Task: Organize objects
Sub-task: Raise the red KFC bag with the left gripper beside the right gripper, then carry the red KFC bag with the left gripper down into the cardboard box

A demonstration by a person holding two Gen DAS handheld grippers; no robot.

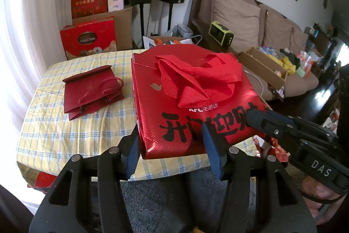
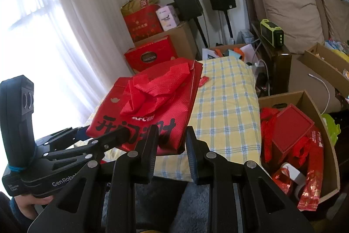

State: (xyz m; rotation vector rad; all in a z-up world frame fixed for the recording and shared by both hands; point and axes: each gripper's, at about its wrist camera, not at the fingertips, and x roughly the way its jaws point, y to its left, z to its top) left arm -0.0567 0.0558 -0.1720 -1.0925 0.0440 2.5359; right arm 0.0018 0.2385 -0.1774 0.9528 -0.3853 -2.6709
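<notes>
Flat red bag (image 1: 192,106); handles toward far edge

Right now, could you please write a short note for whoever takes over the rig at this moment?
Left gripper: jaws apart, astride the large red bag's near left corner; grip unclear.
Right gripper: jaws narrower, at its near right corner; grip unclear.
Things: the large red bag lies flat on the checked table, the small dark red bag beside it; a cardboard box of red items stands beside the table.
Done: cannot tell.
Left: both bags are still on the table.
</notes>
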